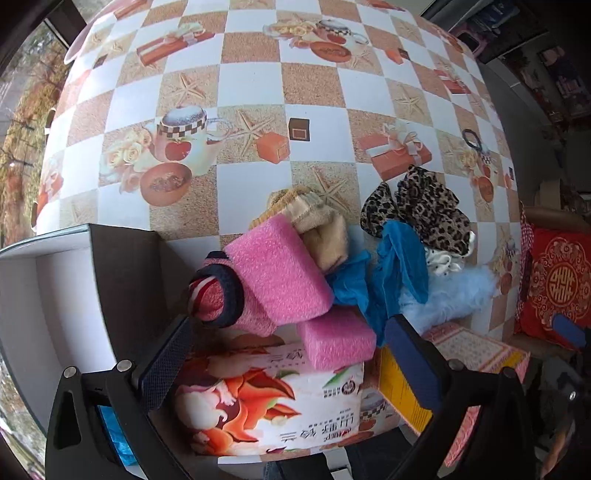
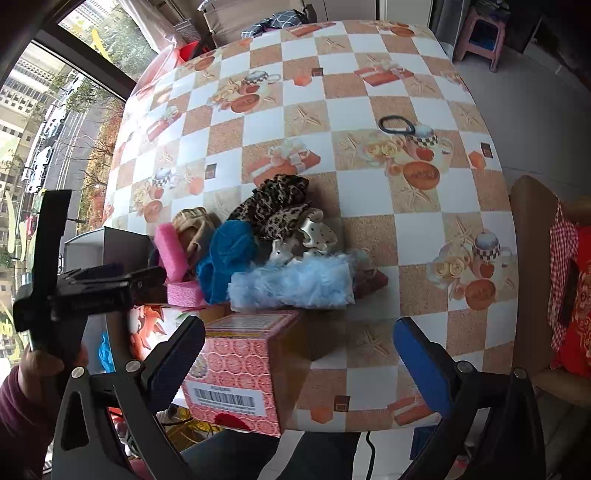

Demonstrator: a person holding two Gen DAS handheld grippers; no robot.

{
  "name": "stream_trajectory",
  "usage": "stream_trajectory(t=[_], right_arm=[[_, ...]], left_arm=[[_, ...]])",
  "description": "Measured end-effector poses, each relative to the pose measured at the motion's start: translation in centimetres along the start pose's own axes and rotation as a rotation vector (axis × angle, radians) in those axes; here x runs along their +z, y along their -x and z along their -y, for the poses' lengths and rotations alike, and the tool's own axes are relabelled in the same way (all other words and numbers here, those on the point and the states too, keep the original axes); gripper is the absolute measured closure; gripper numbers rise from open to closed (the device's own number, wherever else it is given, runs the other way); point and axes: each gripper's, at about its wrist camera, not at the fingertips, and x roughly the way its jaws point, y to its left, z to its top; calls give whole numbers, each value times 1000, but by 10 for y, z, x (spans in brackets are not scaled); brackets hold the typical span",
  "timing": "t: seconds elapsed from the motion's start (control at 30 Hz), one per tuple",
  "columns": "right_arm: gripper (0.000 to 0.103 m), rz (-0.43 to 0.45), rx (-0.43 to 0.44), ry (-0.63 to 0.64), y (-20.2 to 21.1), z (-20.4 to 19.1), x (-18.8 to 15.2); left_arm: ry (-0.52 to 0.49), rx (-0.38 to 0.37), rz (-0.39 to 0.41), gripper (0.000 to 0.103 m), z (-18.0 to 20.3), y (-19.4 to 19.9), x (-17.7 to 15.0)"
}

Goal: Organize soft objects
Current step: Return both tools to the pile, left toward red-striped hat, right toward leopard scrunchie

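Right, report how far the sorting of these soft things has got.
Barely started. Done: one blue item already lies in the open box. In hand: nothing; the left gripper and right gripper are both open. Left: the pile on the table, including pink foam blocks, leopard-print fabric, blue cloth, fluffy light-blue piece, and a black hair tie lying apart.

1. Window (image 2: 55,122) at upper left shows daylight, trees and tall buildings.
2. Pink stool (image 2: 480,35) stands on pale floor, upper right.
3. Brown chair (image 2: 535,229) with red cushion (image 2: 581,302), right edge.
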Motion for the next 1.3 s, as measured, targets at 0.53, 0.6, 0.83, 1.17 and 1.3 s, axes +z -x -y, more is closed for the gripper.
stream_trajectory(t=[0.53,0.6,0.83,1.17,1.3], right_arm=[[0,-71,42,-68,-39,52,21],[0,-72,37,-69,-43,54,28],[0,-99,14,-17,-75,43,65],[0,-184,-58,71,-147,12,95],[0,-150,-91,14,-145,33,87]], left_arm=[[87,-316,29,3,29,-11,83],[49,-212,71,3,35,1,90],[64,-26,60,3,-4,-3,91],[2,127,56,3,14,-24,92],[49,-28,52,3,23,-32,101]])
